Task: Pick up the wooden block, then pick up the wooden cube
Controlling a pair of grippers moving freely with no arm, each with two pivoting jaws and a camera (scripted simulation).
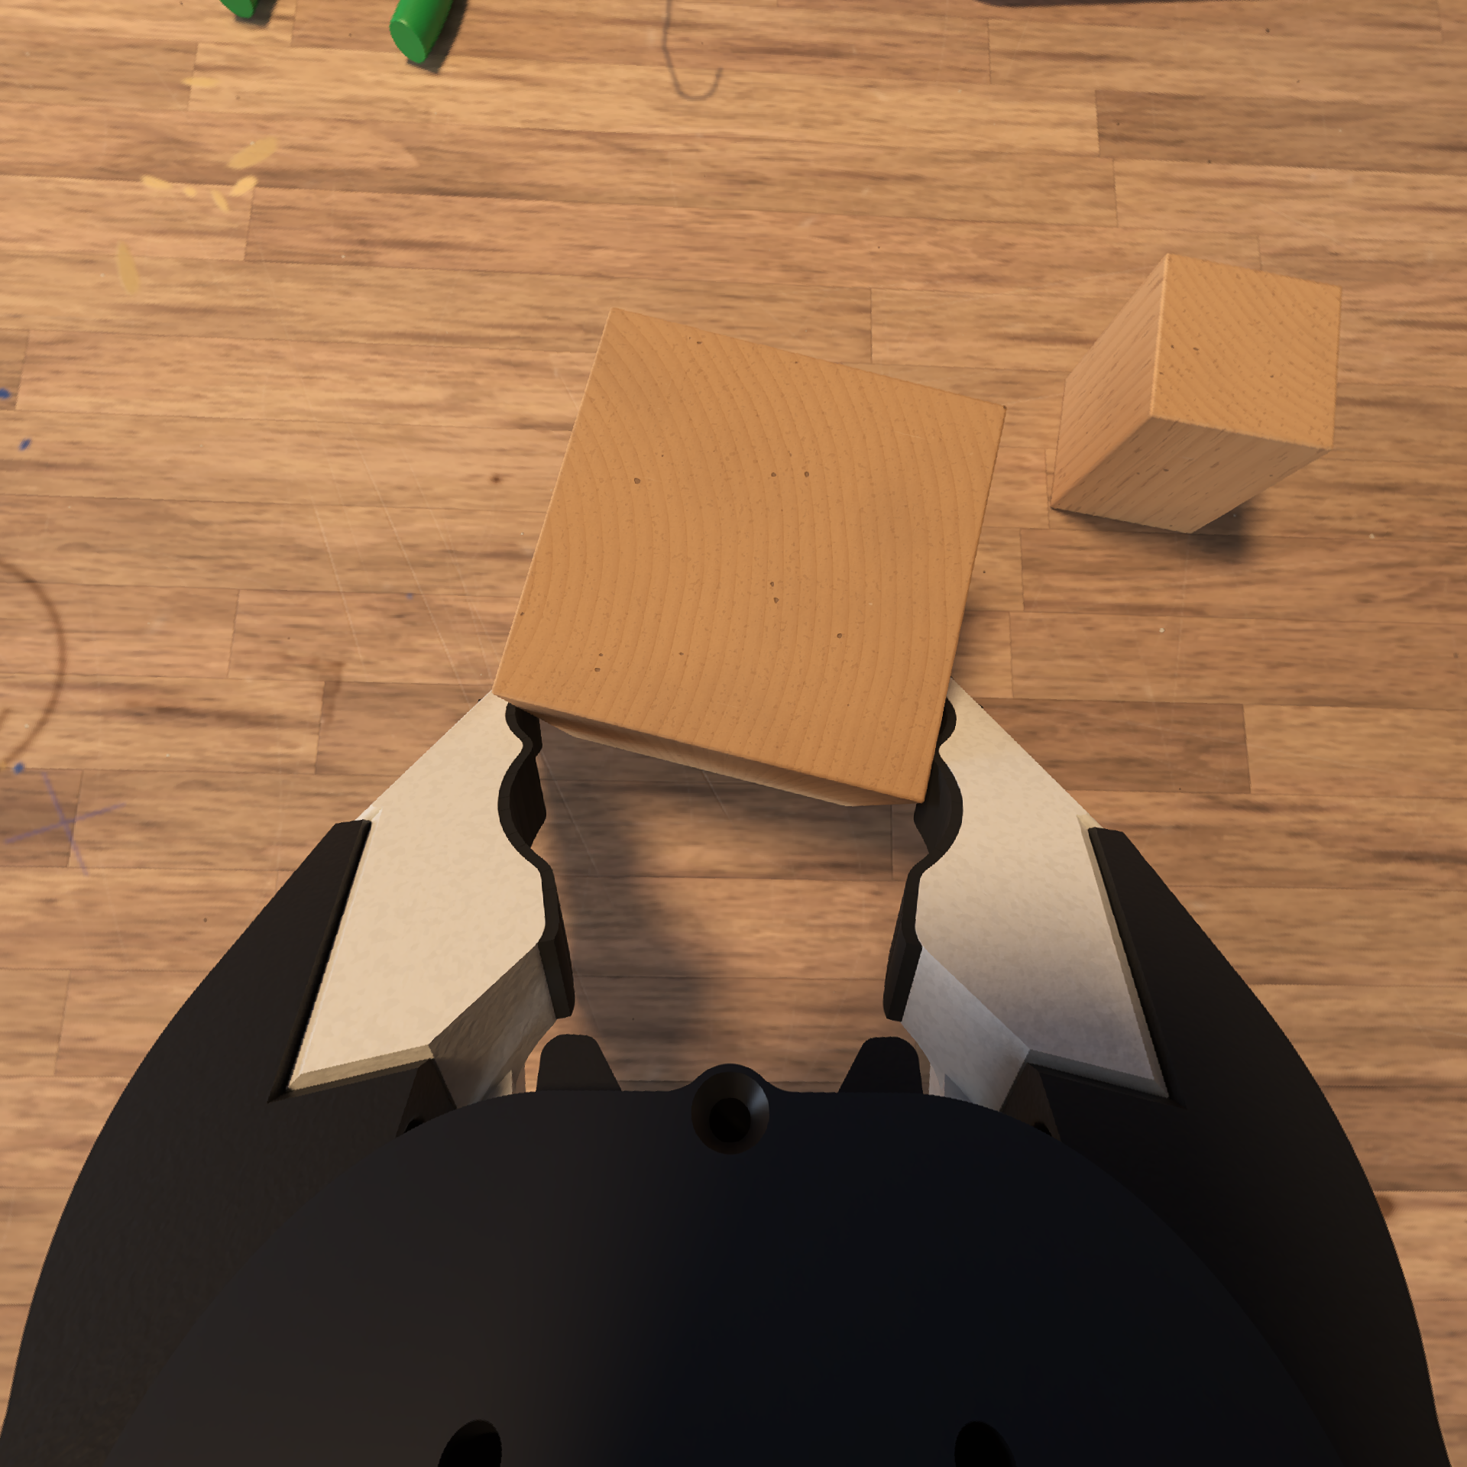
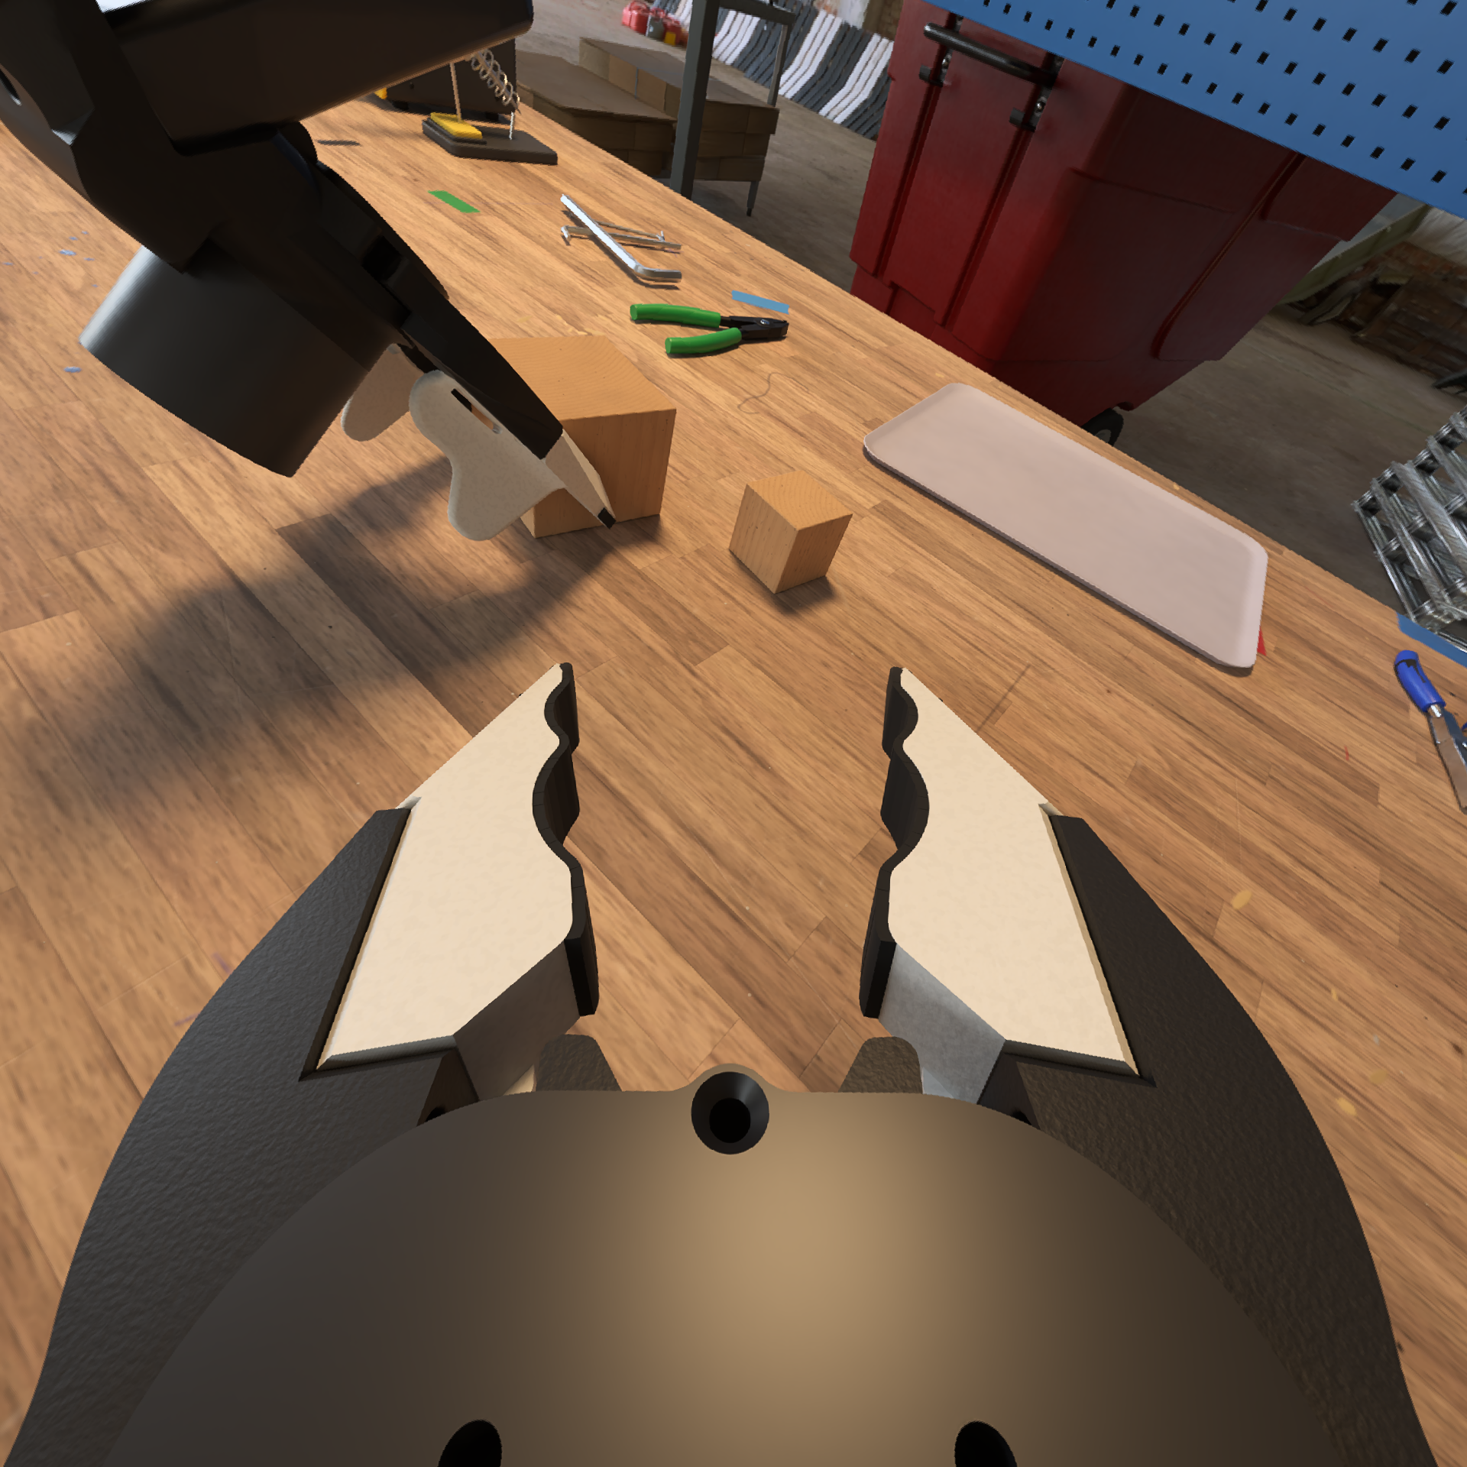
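Note:
The large wooden block stands on the wooden table, turned a little relative to my fingers. My left gripper is open, and its fingertips sit at the block's two near corners, low by the table. The right wrist view shows the block with the left gripper reaching down over it. The smaller wooden cube sits to the block's right, apart from it, and also shows in the right wrist view. My right gripper is open and empty, above the table short of the cube.
Green-handled pliers and hex keys lie beyond the block. A pale pink tray lies right of the cube near the table edge. A blue-handled tool lies at the far right. A red bin stands past the table.

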